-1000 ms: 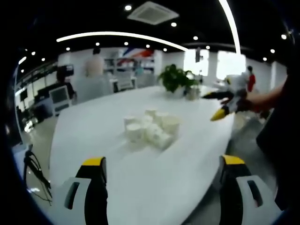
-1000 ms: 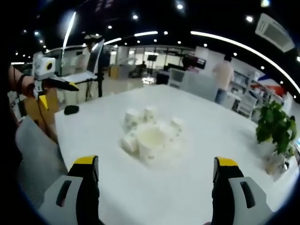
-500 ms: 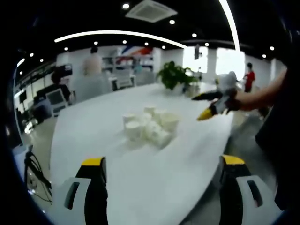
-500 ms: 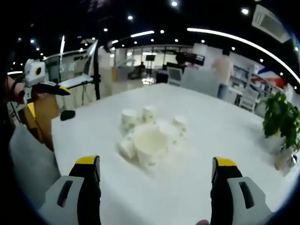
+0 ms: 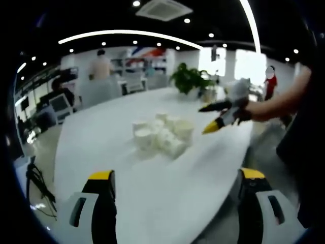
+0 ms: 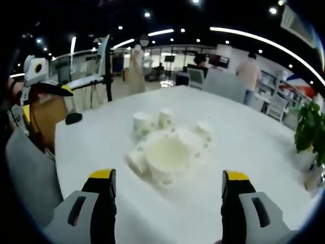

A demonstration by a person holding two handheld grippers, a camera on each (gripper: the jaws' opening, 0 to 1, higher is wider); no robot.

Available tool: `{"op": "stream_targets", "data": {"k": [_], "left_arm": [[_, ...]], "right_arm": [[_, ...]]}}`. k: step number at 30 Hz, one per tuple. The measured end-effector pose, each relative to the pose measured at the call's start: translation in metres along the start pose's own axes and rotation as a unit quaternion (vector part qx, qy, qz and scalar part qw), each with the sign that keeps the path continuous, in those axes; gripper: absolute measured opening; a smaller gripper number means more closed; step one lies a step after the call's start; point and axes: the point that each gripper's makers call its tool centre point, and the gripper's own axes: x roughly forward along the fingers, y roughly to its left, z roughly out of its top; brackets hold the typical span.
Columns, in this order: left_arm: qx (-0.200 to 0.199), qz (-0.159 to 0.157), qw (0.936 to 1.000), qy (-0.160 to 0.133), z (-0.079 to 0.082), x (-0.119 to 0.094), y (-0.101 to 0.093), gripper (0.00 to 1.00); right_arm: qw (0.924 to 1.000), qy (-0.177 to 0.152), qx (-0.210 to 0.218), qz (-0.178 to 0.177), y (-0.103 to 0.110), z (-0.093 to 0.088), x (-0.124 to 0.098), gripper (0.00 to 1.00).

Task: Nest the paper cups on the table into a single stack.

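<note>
Several white paper cups (image 5: 162,136) sit bunched together at the centre of the left gripper view, on a long white table (image 5: 127,188) with a smooth, matte top and a rounded outline. The blur blends some of them, so an exact count is out of reach. In the right gripper view the same cluster (image 6: 167,145) lies in mid-frame: one wide-mouthed cup faces the camera with its round rim open, smaller ones stand upright behind it, and one looks tipped on its side at the left of the bunch.

The left gripper (image 5: 175,203) rises from the bottom of its own view, black fingers with yellow tips, spread wide with nothing between them, hanging over the near table edge. The right gripper (image 6: 167,203) shows the same build at the bottom of its view, jaws set well apart and empty, short of the cups.

In the left gripper view the right gripper (image 5: 216,116) comes in from the right, held in a hand (image 5: 244,109) with the forearm stretched out level; its yellow-tipped fingers point toward the cups, apart from them. The left gripper (image 6: 43,89) appears at the left edge of the right gripper view.

Bare table surrounds the cluster on every side. A leafy potted plant (image 5: 190,81) stands at the far end.
</note>
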Motion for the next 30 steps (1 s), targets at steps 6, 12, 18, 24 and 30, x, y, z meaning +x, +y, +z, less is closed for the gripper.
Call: {"op": "stream_targets", "data": {"k": [6,12,18,24,30], "left_arm": [[-0.004,0.005,1.0000,0.003,0.000,-0.002,0.000,0.99],[-0.002,0.008,0.9999,0.012,-0.006,-0.004,0.000,0.99],[-0.005,0.009,0.9998,0.015,-0.007,-0.006,-0.003,0.99],[-0.013,0.015,0.9997,0.012,-0.005,-0.005,-0.001,0.99],[-0.010,0.011,0.9998,0.015,-0.005,-0.004,-0.002,0.99]], "right_arm": [[0.9997,-0.002,0.023,0.002,-0.003,0.003,0.013,0.81],[0.9987,-0.005,0.050,0.007,-0.005,0.007,0.024,0.74],[0.9985,-0.001,0.055,0.008,-0.006,0.006,0.030,0.72],[0.9982,-0.003,0.060,0.008,-0.008,0.006,0.034,0.70],[0.9977,0.005,0.065,0.015,-0.005,0.005,0.041,0.67]]}}
